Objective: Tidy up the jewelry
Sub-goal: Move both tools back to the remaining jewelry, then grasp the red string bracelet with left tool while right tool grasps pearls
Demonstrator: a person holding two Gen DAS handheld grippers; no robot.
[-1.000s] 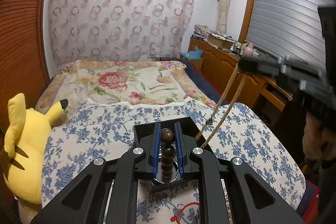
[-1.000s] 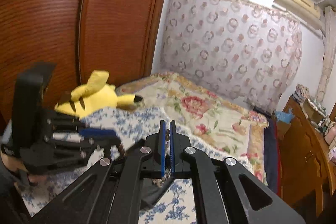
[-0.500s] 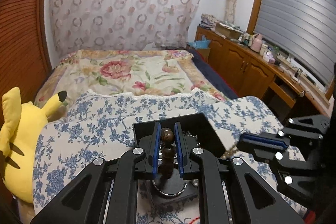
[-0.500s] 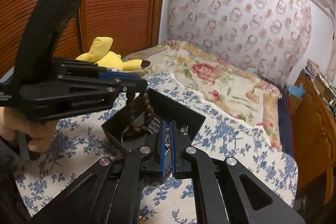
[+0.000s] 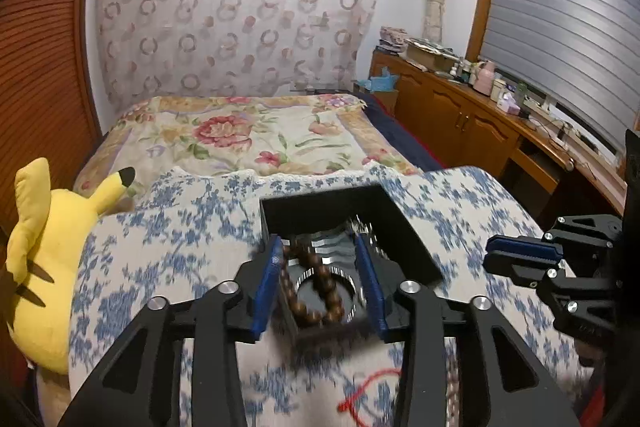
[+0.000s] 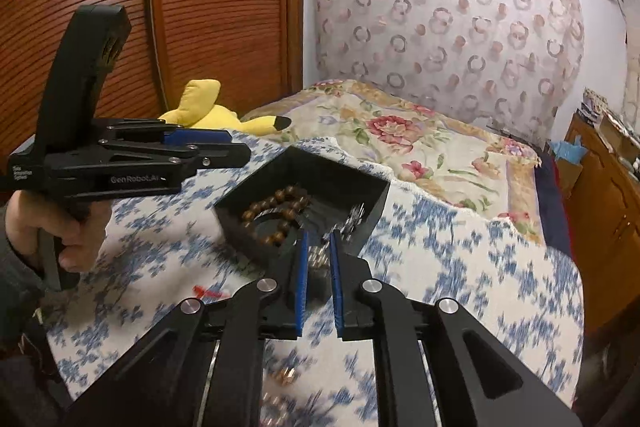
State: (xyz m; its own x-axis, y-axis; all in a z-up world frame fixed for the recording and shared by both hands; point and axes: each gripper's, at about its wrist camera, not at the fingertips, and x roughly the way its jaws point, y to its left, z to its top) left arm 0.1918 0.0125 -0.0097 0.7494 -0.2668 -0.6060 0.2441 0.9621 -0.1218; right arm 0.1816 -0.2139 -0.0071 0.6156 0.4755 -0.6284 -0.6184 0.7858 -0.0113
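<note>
The wooden bead bracelet (image 5: 314,291) now lies inside the black jewelry tray (image 5: 404,227), which stands on the blue-flowered cloth (image 5: 168,227) that covers the surface at the foot of the bed (image 5: 240,139). The left gripper (image 5: 320,283) hangs just over the tray; its jaws have just been opening and stand moderately wide, with the bracelet seen between the blue pads (image 5: 268,279) but no longer pressed by them, so I judge that the drop of this piece is the step in hand. The right gripper (image 6: 319,267) is at the near corner of the tray, and its jaws have just been opening too, though only to a narrow gap. Some small metal links of a chain (image 6: 354,217) show in the tray just beyond the gap; whether the pads touch them is blurred, so I cannot tell. A red cord (image 5: 372,383) lies on the cloth in front of the tray, and a few small golden pieces (image 6: 286,379) lie on the cloth below the right gripper, so more jewelry is probably waiting. The next move calls for lifting both grippers clear of the tray without catching the beads, and then reaching for a loose piece on the cloth. A yellow plush toy (image 5: 44,259) rests at the left edge.
</note>
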